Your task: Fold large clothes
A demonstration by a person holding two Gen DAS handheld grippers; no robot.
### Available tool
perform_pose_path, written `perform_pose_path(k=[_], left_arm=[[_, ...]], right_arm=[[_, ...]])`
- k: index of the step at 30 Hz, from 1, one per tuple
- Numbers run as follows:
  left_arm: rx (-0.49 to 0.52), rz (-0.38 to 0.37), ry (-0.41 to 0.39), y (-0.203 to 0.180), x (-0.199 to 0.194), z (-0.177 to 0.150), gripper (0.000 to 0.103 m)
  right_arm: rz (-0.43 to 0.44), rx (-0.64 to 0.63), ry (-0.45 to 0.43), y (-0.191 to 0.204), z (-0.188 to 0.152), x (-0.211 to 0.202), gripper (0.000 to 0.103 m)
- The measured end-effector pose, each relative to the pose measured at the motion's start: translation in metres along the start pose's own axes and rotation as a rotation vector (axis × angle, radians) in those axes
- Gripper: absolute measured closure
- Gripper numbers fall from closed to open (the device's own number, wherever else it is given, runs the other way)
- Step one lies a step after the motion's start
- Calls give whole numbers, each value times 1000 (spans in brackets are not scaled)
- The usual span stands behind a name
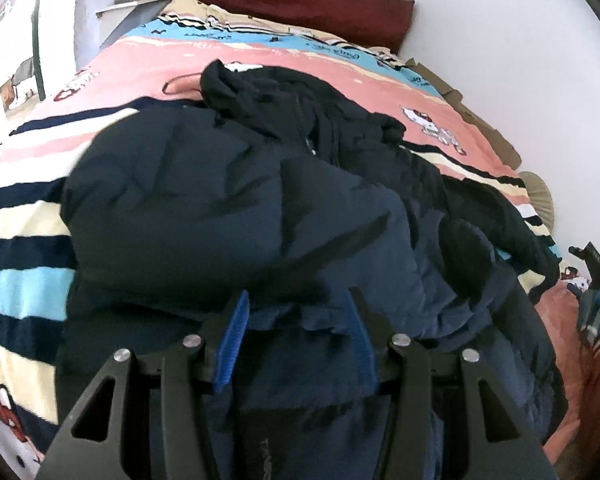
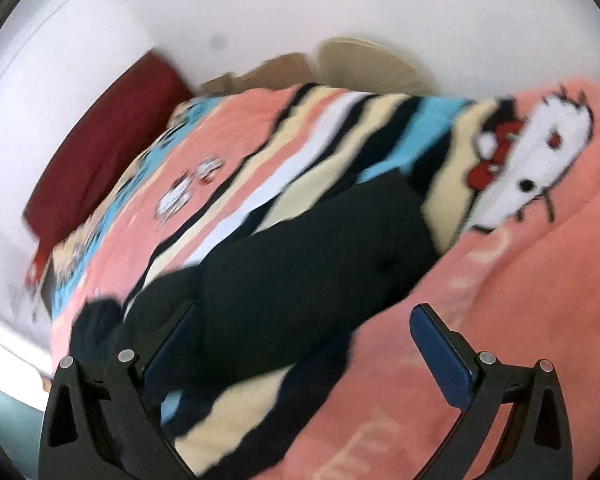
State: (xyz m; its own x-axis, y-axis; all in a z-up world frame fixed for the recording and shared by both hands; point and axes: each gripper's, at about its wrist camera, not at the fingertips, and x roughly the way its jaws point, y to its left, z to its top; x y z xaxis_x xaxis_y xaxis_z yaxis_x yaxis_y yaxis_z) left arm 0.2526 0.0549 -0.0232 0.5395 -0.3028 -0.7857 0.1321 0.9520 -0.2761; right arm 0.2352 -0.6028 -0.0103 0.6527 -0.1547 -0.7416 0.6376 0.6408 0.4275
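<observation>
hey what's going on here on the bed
A person with a two-finger gripper in each hand is folding a dark navy padded jacket lying crumpled on a pink striped cartoon-cat blanket. The left gripper has jacket fabric bunched between its blue pads, though they look fairly wide apart. The right gripper is open over the blanket, gripping nothing. The right wrist view is motion-blurred. No neat fold shows yet.

Your right gripper (image 2: 304, 336) hangs over the bed with its jaws spread wide and nothing between them. The left finger overlaps the edge of the dark jacket (image 2: 300, 256), which lies across the striped cartoon-cat blanket (image 2: 540, 280); the right finger sits over bare pink blanket. Behind, a dark red pillow (image 2: 112, 140) rests against the white wall (image 2: 300, 8) (the whole view is motion-blurred)
</observation>
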Motion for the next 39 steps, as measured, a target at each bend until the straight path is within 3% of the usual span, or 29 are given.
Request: perform_pose_path(k=[4,15,19,21,23,26,29,33,39], left_arm=[[-5,-4,10,1,8,1,56],[-10,3,23,0,21,0,56],[-12,8,25,1,23,1,56],[-12,8,25,2,24,2,56],[-11,8,26,2,24,2,56],[-11,7,22,1,23,2,56],[-14,3,11,1,21,3,56],[-23,-8,-18,3,14,6,56],[-28,-8,-70,2,-8,10,56]], right_arm=[[-2,148,37,-34,25,16,3],[-15,204,129,-41,38,70,6],[66,254,136,-44,32,83,18],[100,277,121,-45,28,87,28],[116,301,101,-50,26,89,47],[164,334,71,-56,24,86,65],[174,285,19,-48,29,73,74],[189,127,-78,-13,37,46,79],[301,-60,-179,57,48,-4,82]])
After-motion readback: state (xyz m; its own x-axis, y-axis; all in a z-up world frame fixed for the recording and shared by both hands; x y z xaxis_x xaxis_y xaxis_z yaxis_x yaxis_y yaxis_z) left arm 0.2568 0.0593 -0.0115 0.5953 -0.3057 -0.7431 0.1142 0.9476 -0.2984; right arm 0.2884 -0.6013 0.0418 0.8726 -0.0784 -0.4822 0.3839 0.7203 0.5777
